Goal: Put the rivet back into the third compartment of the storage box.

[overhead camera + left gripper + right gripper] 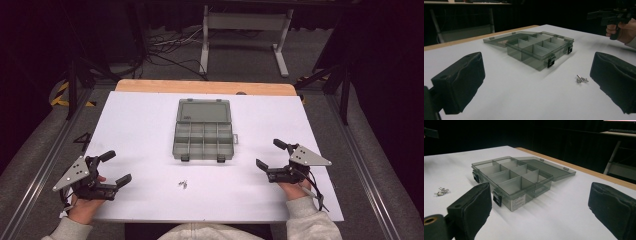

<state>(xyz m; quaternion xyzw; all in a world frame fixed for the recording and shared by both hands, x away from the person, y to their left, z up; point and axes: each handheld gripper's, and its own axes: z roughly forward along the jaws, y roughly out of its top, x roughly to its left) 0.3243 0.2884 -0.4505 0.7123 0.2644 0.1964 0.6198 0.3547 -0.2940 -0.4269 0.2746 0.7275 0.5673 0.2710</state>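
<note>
- Compartment box (204, 141): translucent grey plastic, at the centre of the high view on the white table top (140, 125). Lid (204, 110) swung fully open and lying flat on the far side; the tray shows a grid of divided compartments with nothing visible in them. Two dark latches (184, 157) on the near edge; a small white label on one end wall in the right gripper view.
- Screws (184, 184): a small cluster of silver metal pieces — loose on the table, below the box in the high view, apart from it. They sit at right of centre in the left gripper view (581, 79) and at the left edge in the right gripper view (441, 191).
- Left gripper (114, 169): lower left of the high view, held in the person's left hand (85, 202), jaws spread wide, nothing between them.
- Right gripper (270, 155): lower right of the high view, held in the right hand (295, 190), jaws likewise parted and empty; it appears at upper right of the left gripper view.
- Table frame (245, 22): white legs on grey carpet — top of the high view, with dark cables (165, 50) on the floor beside it.
</note>
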